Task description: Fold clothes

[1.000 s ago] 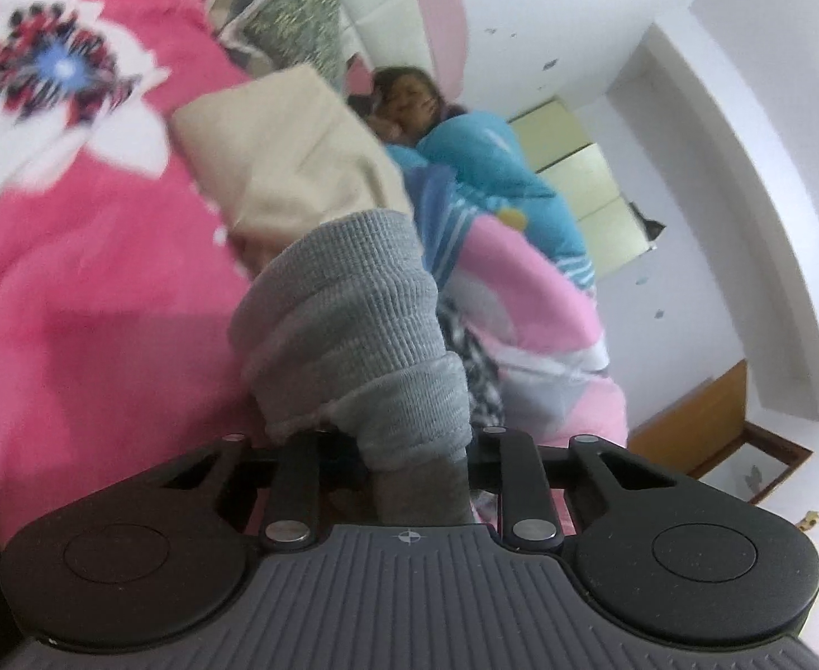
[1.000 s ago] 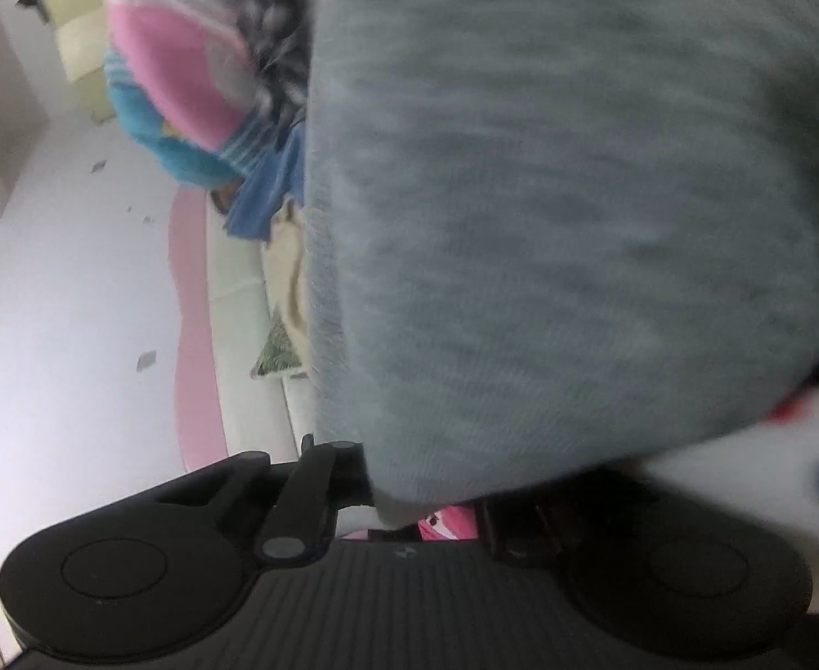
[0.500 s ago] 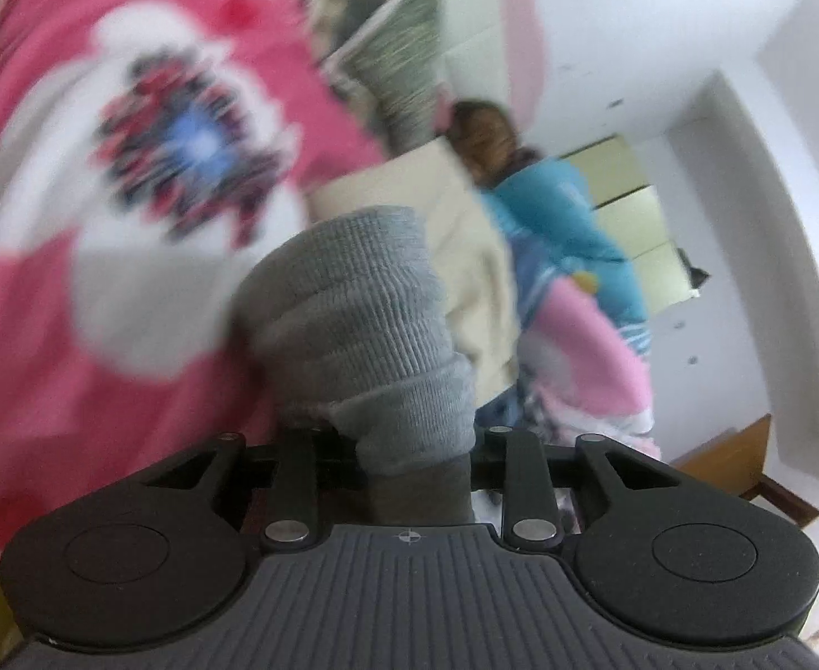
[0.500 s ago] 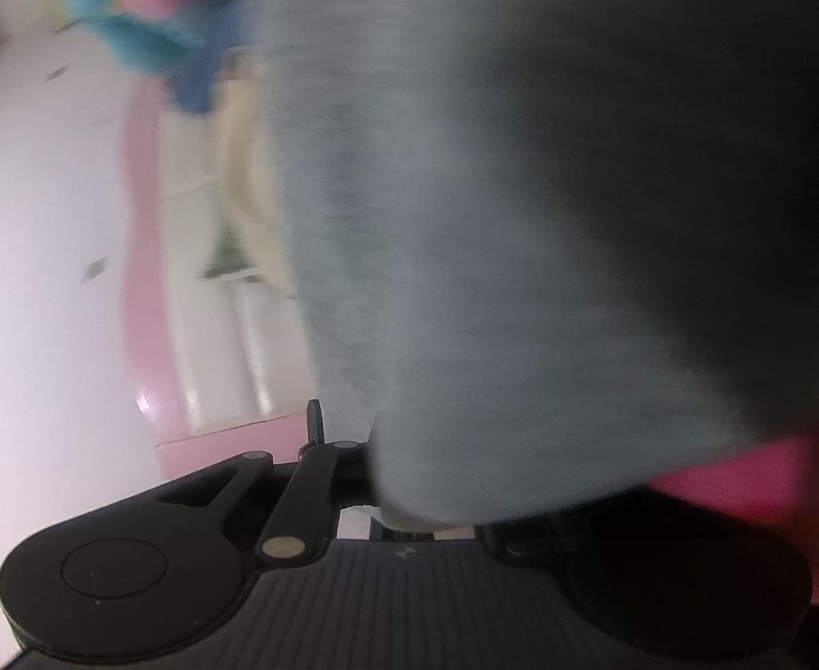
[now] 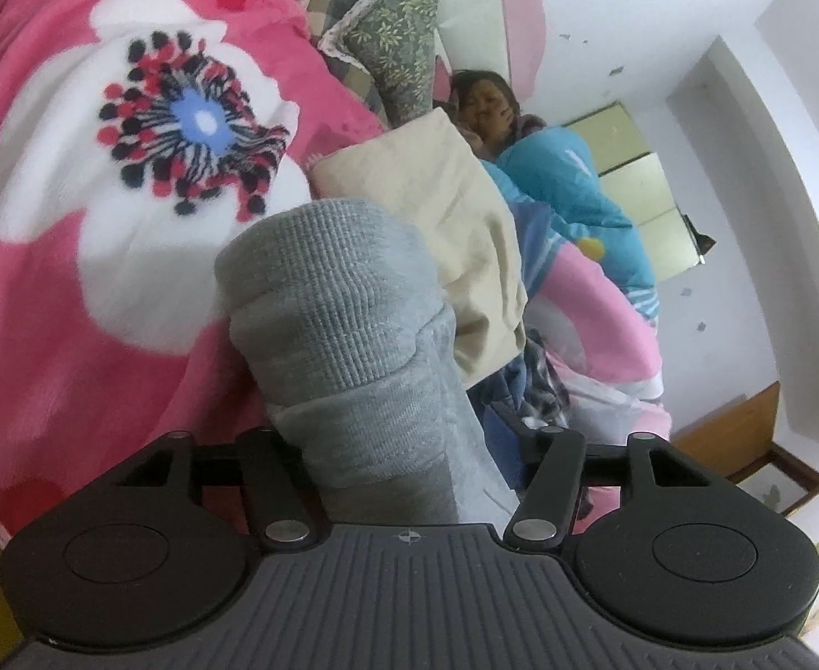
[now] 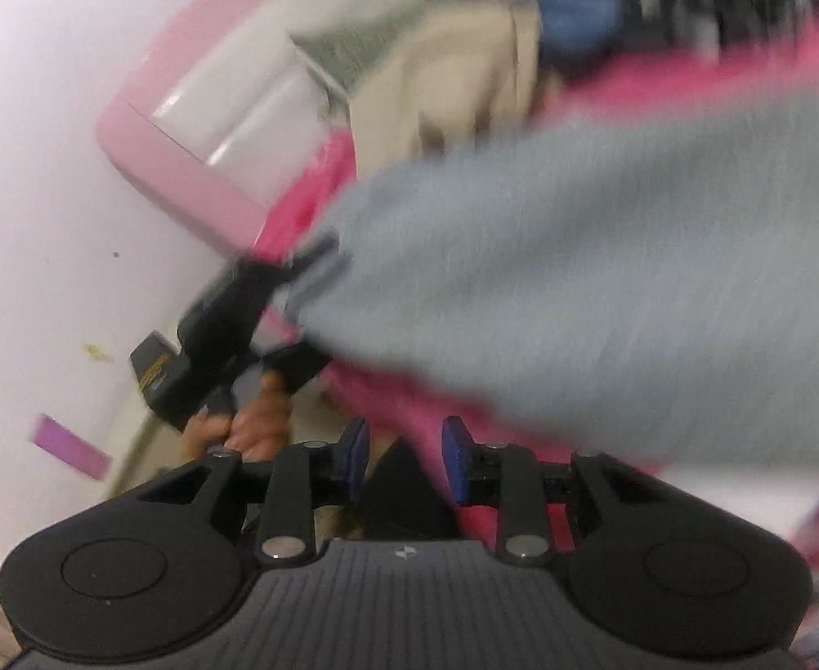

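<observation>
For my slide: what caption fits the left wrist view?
Left gripper opening around a grey cuff above a pink floral blanket.

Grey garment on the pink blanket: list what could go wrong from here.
1. The left gripper is opening with the grey garment's ribbed cuff between its fingers; the fold may spring loose.
2. The right gripper is opening, nothing between its pads, so that side of the garment lies free on the pink floral blanket and could slump.

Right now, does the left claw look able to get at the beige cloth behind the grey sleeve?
Probably not directly: the grey sleeve sits between the opening left claw and the beige cloth, blocking the way.
</observation>
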Demonstrator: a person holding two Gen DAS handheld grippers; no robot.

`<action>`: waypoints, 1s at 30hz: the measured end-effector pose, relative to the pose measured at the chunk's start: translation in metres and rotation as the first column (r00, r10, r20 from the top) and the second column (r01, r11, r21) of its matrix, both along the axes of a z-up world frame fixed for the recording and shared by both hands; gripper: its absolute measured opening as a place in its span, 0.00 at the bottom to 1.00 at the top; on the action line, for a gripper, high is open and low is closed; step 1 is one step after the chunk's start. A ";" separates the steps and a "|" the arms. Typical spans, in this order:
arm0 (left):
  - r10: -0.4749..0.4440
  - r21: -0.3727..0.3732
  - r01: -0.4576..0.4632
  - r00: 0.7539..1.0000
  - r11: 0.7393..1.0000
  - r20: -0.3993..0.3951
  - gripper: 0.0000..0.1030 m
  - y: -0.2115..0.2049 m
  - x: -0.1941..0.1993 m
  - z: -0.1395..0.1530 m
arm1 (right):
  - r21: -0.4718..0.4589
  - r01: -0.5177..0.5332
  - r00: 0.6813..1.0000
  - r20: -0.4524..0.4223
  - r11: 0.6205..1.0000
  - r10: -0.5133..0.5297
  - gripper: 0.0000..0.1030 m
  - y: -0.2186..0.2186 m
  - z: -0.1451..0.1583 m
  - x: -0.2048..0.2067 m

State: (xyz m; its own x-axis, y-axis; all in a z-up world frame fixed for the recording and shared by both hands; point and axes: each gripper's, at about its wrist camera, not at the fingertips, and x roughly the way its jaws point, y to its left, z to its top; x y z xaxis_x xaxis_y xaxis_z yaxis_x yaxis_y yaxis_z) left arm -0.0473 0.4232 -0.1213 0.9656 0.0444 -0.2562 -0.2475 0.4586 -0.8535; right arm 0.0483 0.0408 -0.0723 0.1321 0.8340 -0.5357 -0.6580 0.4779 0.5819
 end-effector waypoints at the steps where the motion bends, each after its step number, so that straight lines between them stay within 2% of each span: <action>1: 0.010 0.020 -0.010 1.000 1.000 -0.005 0.50 -0.002 0.001 0.001 | -0.021 0.034 0.995 0.094 0.999 -0.032 0.29 -0.004 0.013 0.007; 2: 0.021 0.041 -0.021 1.000 0.999 -0.011 0.41 -0.003 0.002 0.003 | -0.043 0.066 0.982 0.180 0.997 -0.057 0.29 -0.009 0.020 0.012; 5: 0.045 0.092 -0.043 0.999 0.995 -0.019 0.37 -0.008 0.000 0.001 | -0.146 0.157 0.901 0.425 0.977 -0.081 0.27 0.000 0.022 0.024; 6: 0.048 0.095 -0.046 0.999 0.994 -0.021 0.37 -0.009 -0.001 -0.001 | -0.184 0.183 0.871 0.485 0.966 -0.072 0.27 0.007 0.016 0.026; 7: 0.048 0.090 -0.046 0.999 0.995 -0.020 0.37 -0.008 -0.003 -0.005 | -0.220 0.200 0.857 0.512 0.955 -0.061 0.27 0.020 0.005 0.028; 8: 0.047 0.084 -0.045 0.999 0.995 -0.020 0.37 -0.008 -0.004 -0.008 | -0.256 0.201 0.870 0.491 0.945 -0.052 0.27 0.023 -0.010 0.034; 9: 0.046 0.077 -0.045 0.999 0.996 -0.019 0.38 -0.008 -0.005 -0.012 | -0.310 0.194 0.901 0.432 0.931 -0.044 0.27 0.024 -0.030 0.040; 10: 0.040 0.075 -0.039 0.999 0.996 -0.017 0.38 -0.008 -0.006 -0.013 | -0.329 0.196 0.918 0.392 0.924 -0.055 0.27 0.029 -0.048 0.046; 11: 0.036 0.074 -0.035 0.999 0.997 -0.016 0.38 -0.007 -0.006 -0.013 | -0.300 0.206 0.906 0.418 0.931 -0.066 0.27 0.025 -0.057 0.041; 13: 0.030 0.071 -0.029 1.000 0.997 -0.010 0.39 -0.005 -0.006 -0.009 | -0.306 0.210 0.883 0.467 0.929 -0.046 0.27 0.024 -0.052 0.034; 16: 0.028 0.079 -0.028 1.000 0.996 0.001 0.41 -0.004 -0.003 -0.005 | -0.278 0.214 0.888 0.455 0.936 -0.068 0.27 0.023 -0.032 0.037; 19: 0.028 0.098 -0.029 1.000 0.995 0.010 0.42 -0.004 0.002 -0.002 | -0.233 0.258 0.873 0.471 0.938 -0.123 0.27 0.030 -0.024 0.051; 22: 0.030 0.052 -0.031 1.000 0.998 0.007 0.43 -0.002 0.001 -0.009 | -0.276 0.264 0.903 0.409 0.924 -0.135 0.27 0.040 -0.054 0.081; 23: 0.027 0.043 -0.027 1.000 0.999 0.005 0.42 -0.002 -0.001 -0.010 | -0.264 0.262 0.908 0.394 0.928 -0.144 0.27 0.039 -0.059 0.086; 28: 0.059 -0.025 -0.059 0.998 0.998 0.001 0.47 -0.001 -0.029 -0.006 | -0.238 0.260 0.918 0.362 0.936 -0.163 0.27 0.032 -0.056 0.092; 30: 0.116 -0.012 -0.116 0.993 0.993 -0.007 0.49 -0.006 -0.046 -0.001 | -0.230 0.256 0.923 0.348 0.939 -0.166 0.28 0.029 -0.055 0.094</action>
